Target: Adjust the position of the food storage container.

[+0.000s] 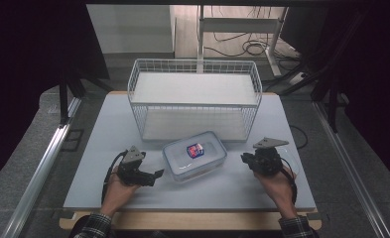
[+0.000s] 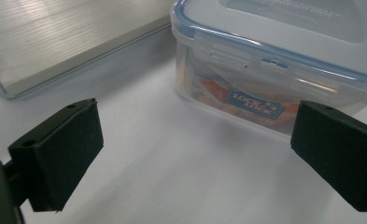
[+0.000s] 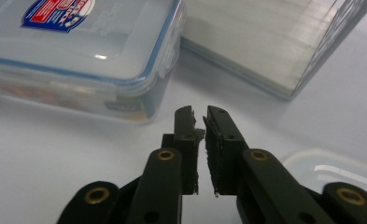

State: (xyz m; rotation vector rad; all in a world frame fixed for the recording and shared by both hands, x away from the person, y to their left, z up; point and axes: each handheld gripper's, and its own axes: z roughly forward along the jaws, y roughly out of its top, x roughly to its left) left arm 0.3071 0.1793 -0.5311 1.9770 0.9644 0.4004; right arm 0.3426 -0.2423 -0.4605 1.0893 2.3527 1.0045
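A clear plastic food box [image 1: 194, 155] with a blue-sealed lid and a red and blue label sits closed on the white table, just in front of the wire rack. My left gripper [image 1: 152, 171] rests on the table to the box's left, jaws wide open and nothing between them; in the left gripper view [image 2: 200, 140] the box [image 2: 274, 60] stands just beyond the black pads. My right gripper [image 1: 245, 158] lies to the box's right, shut and holding nothing. Its own view [image 3: 200, 114] has the box's corner [image 3: 78, 60] ahead and to the left.
A white wire rack [image 1: 192, 62] with two shelves stands at the table's back centre; its lower shelf edge [image 3: 265, 42] is close behind the box. A clear plastic piece [image 3: 330, 168] lies under my right hand. The table's front edge runs just behind both hands.
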